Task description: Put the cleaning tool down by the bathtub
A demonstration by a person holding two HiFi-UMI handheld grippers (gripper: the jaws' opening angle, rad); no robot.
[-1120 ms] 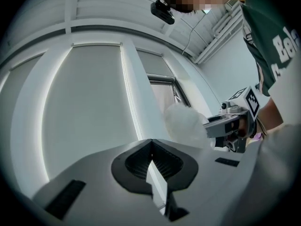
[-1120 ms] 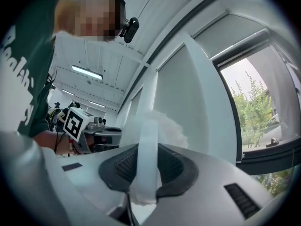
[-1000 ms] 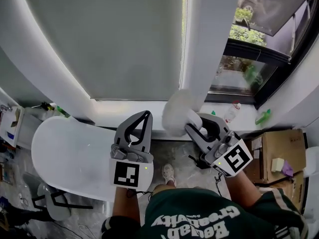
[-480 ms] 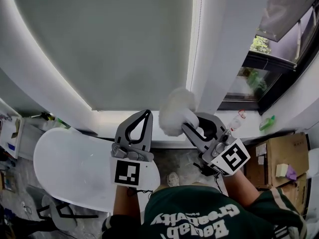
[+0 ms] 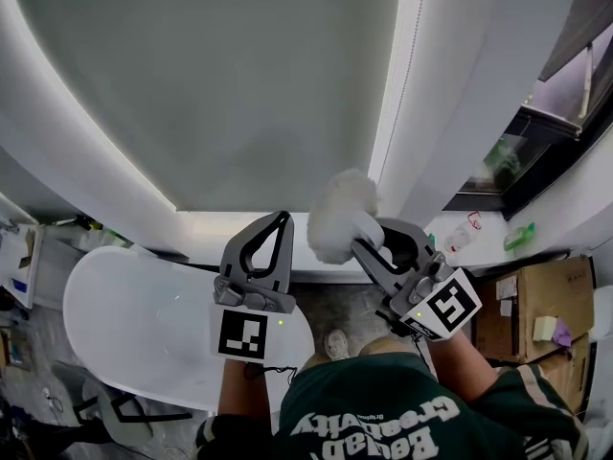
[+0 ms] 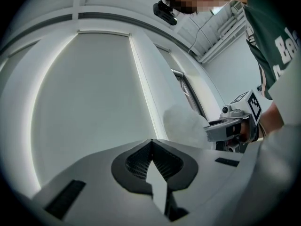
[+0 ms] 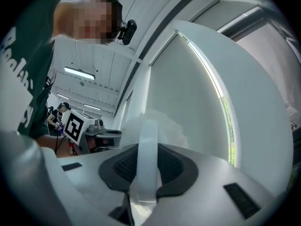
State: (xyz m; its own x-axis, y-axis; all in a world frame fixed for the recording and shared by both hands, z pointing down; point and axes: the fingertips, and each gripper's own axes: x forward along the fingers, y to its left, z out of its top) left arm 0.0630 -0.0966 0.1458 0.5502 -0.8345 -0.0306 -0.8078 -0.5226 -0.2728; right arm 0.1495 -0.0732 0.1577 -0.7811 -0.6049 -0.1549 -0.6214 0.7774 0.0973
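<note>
Ahead, across the wall: roller blind (image 5: pixel 220 75), lowered, pale grey.
Lower left: bathtub (image 5: pixel 134 324), white, oval, well below both grippers.
Left gripper (image 5: pixel 283 220): jaws pressed together, nothing between them; held up beside the right one.
Right gripper (image 5: pixel 375 234): jaws partly closed, clamped on the tool's white handle.
Cleaning tool (image 5: pixel 337 214): fluffy white head pointing up at the blind, held aloft, well apart from the tub.
Step in hand: carrying; set-down apparently not yet begun.
Next move calls for: lowering the right gripper leftward to a spot beside the tub, then parting its jaws.
</note>
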